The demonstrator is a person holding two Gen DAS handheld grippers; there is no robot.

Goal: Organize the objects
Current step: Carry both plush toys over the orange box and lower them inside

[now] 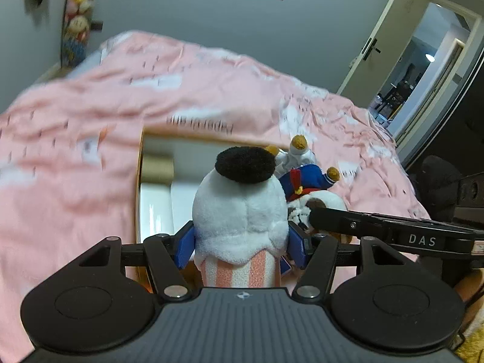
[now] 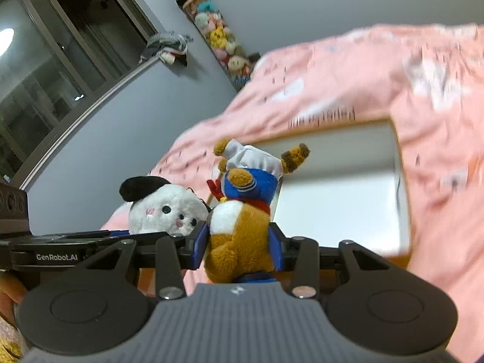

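Observation:
My left gripper [image 1: 240, 242] is shut on a white plush with a black beret and a pink-striped body [image 1: 240, 211]; it also shows in the right wrist view [image 2: 163, 208]. My right gripper [image 2: 239, 248] is shut on a brown bear plush in a blue sailor top and white trousers [image 2: 242, 211], held head down; it also shows in the left wrist view [image 1: 305, 178]. Both plushes hang side by side, close together, above an open wooden-rimmed box [image 2: 338, 199] that lies on the pink bedspread [image 1: 75, 181].
The pink bedspread [image 2: 348, 69] covers the bed all around the box [image 1: 157, 193]. A hanging column of plush toys [image 2: 217, 36] is on the grey wall. An open door [image 1: 423, 69] is at the right, a dark window [image 2: 45, 54] at the left.

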